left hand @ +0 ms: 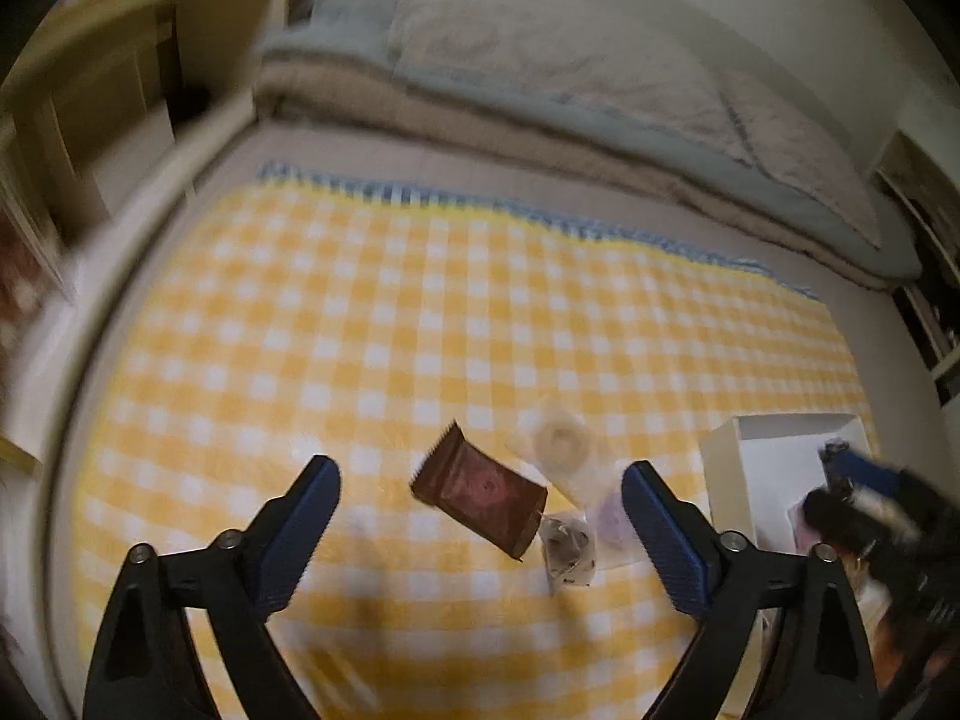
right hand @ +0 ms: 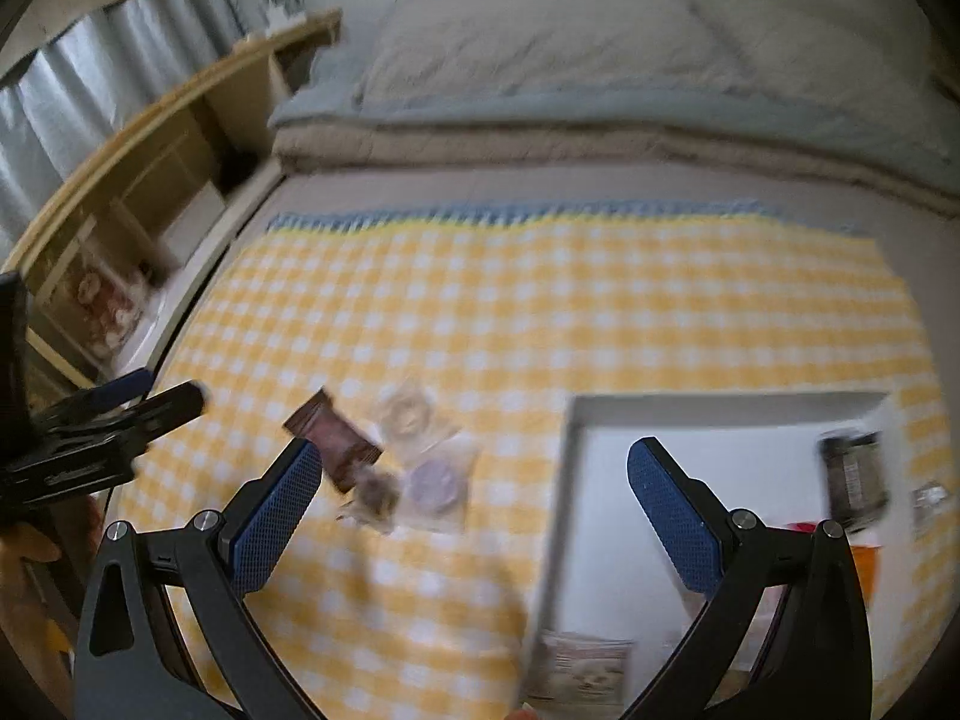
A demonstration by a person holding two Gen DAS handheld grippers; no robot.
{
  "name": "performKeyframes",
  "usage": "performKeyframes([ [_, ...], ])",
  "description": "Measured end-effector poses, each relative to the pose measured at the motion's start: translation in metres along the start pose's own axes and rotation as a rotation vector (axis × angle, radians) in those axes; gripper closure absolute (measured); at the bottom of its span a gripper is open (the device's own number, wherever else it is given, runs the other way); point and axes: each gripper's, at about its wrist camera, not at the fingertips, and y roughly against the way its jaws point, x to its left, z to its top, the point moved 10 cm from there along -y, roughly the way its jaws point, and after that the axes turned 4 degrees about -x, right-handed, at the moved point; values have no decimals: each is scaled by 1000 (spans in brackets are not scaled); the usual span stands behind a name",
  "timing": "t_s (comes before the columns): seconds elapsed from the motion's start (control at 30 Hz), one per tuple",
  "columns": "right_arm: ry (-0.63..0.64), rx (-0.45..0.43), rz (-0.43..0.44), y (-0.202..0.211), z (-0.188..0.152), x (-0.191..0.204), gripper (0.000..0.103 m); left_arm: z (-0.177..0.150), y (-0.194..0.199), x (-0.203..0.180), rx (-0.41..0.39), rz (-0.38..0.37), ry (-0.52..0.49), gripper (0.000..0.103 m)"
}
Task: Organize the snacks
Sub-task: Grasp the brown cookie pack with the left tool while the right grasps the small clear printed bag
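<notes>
Above the checkered cloth, both tongs gape apart beside the white box.

A yellow checked cloth (blue-fringed) covers the floor beside folded bedding and wooden shelves.

A home bedroom; folded bedding, wooden shelf.

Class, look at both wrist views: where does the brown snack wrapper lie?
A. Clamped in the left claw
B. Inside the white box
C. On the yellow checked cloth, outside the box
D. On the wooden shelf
C: the brown wrapper lies on the checked cloth, left of the white box, beyond the open left claw.
</notes>
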Motion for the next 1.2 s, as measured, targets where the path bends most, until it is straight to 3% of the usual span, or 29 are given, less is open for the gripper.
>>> performKeyframes([
  [0.07,3,50,37,-21,-9,12,19,0,-26,5,45,0,43,20],
  [0.13,0,99,68,-42,-20,22,28,0,-46,11,79,0,73,25],
  [0.33,-69,225,155,-94,-51,45,38,-9,-93,23,169,-25,173,33],
  [0.57,-139,330,192,-133,-84,55,43,-16,-122,19,206,-42,233,42],
  [0.77,-152,313,215,-140,-86,62,67,-18,-141,8,205,-38,271,42],
  [0.87,-115,318,213,-142,-90,67,74,-19,-148,4,198,-5,245,42],
  [1.2,-66,288,189,-127,-90,45,77,-28,-155,-16,156,129,150,34],
])
